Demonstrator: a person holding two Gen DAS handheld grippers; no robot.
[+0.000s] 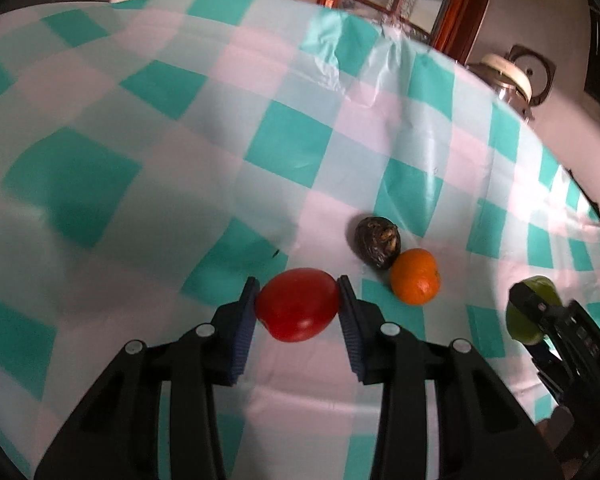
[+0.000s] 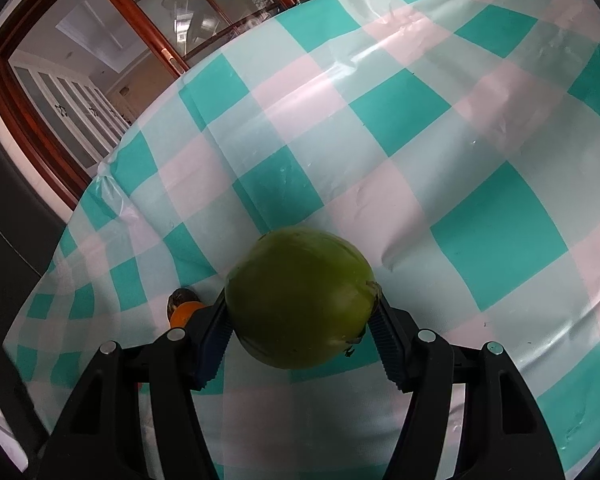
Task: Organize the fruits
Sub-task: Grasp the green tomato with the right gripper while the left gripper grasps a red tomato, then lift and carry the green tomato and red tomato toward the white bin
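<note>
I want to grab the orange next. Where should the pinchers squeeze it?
Squeeze the orange across its round middle, one finger on each side, probably coming from above and the near side. The dark fruit touches its far-left side, so fingers won't fit there.

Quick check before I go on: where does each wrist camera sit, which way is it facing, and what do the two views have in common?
Left wrist: rides the left tool, looks down along its fingers at the tomato between them; the right tool shows at the edge.
Right wrist: rides the right tool, looks down at the green fruit it grips.
Shared: checked tablecloth, orange, dark fruit, green fruit, kettle.
</note>
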